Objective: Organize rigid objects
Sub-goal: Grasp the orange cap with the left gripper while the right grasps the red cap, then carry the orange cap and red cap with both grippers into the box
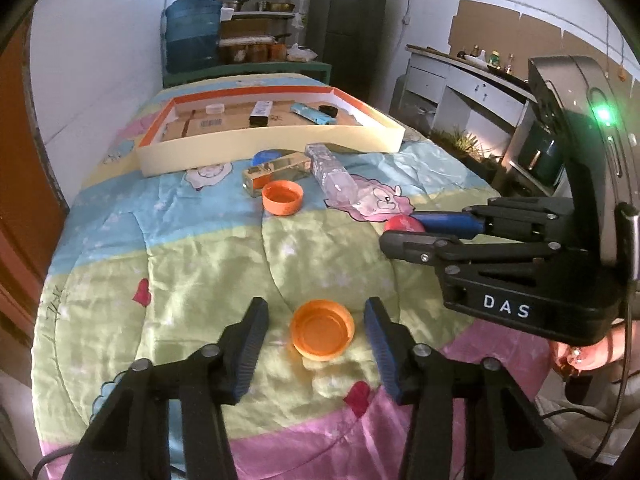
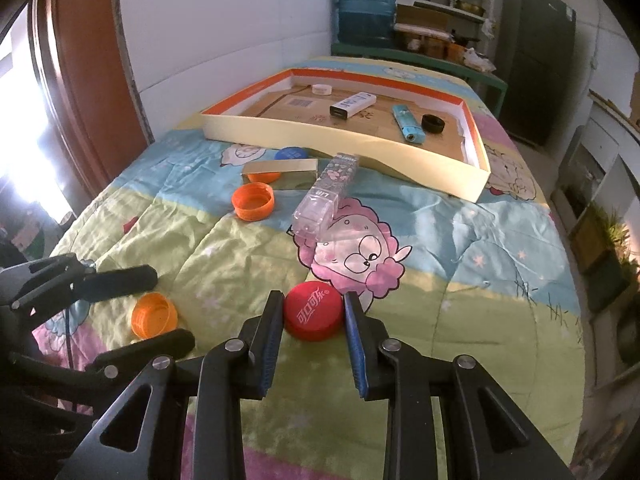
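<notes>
Both grippers sit low over a cartoon-print quilt (image 1: pixel 192 264). Farther back lies a shallow cardboard tray (image 2: pixel 352 140) holding a few small items. Right gripper (image 2: pixel 313 312) pinches a red bottle cap (image 2: pixel 313 314) between its pads. Left gripper (image 1: pixel 316 326) stands spread around an orange cap (image 1: pixel 322 329), open side up, pads not touching it.

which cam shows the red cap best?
Right wrist. The red cap sits centred and close, printed top readable, with the right tool pads pressing on both its sides. The left wrist view shows only a sliver of it, mostly hidden between that tool's fingers at the frame's right.
</notes>
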A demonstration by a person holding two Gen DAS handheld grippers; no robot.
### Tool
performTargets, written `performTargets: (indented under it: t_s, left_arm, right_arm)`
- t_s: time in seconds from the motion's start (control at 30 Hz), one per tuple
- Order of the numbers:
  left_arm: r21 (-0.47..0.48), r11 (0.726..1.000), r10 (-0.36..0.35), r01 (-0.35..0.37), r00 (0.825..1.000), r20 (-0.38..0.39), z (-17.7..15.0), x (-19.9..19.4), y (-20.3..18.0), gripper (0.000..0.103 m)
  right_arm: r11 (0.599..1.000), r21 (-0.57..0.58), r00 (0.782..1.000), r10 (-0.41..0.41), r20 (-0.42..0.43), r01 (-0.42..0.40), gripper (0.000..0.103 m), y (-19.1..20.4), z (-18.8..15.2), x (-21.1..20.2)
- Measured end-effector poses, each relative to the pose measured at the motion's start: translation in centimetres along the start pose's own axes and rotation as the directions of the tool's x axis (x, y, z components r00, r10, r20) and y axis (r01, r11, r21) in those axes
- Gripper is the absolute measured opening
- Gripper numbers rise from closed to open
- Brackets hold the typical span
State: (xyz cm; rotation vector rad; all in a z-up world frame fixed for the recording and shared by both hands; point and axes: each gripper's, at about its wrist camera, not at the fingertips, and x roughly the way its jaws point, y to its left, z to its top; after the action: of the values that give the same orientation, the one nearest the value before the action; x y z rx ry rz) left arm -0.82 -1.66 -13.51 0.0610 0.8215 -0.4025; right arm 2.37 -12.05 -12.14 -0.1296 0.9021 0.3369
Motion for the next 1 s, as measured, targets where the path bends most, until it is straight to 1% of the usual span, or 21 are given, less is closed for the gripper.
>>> performTargets:
  t_s: [0.03,0.13,0.3,0.5,0.73,0.83,1.0]
  left_arm:
    - [-0.001,1.0,0.004,-0.004,1.0,0.002,0.0,0.0,0.0,0.03]
    - [-0.023,1.0,-0.006,0.006,1.0,0.01,0.0,-0.1,0.4,0.03]
    - [-0.018,1.0,0.0,0.0,1.0,0.026,0.2,-0.5,0.3,0.03]
    - [-0.034,0.999,0.01,-0.009,0.999,0.047,1.5,-1.2,0.9,0.03]
    - [-0.05,0.999,0.025,-0.021,0.997,0.075,4.1,-1.8,1.9,0.03]
    - [-0.064,0.998,0.024,-0.019,0.996,0.088,5.6,-1.9,2.5,0.03]
    - [-0.064,0.997,0.045,-0.038,0.993,0.109,8.2,-1.8,3.2,0.03]
  right_arm:
    - [1.0,0.002,1.0,0.0,0.0,0.0,0.03,0.0,0.0,0.0]
    - [1.0,0.003,1.0,0.0,0.004,0.0,0.03,0.1,0.0,-0.1]
    - [1.0,0.009,1.0,0.002,0.008,-0.002,0.03,0.0,0.3,-0.3]
    - [1.0,0.018,1.0,0.005,0.03,-0.006,0.03,-0.3,1.2,-0.7]
    - [1.0,0.014,0.998,0.004,0.061,-0.005,0.03,-0.6,2.9,-1.2]
    - [1.0,0.012,0.997,0.002,0.073,-0.003,0.03,-0.9,3.7,-1.3]
    - [1.0,0.01,0.996,0.001,0.091,-0.002,0.03,-1.5,5.4,-1.4]
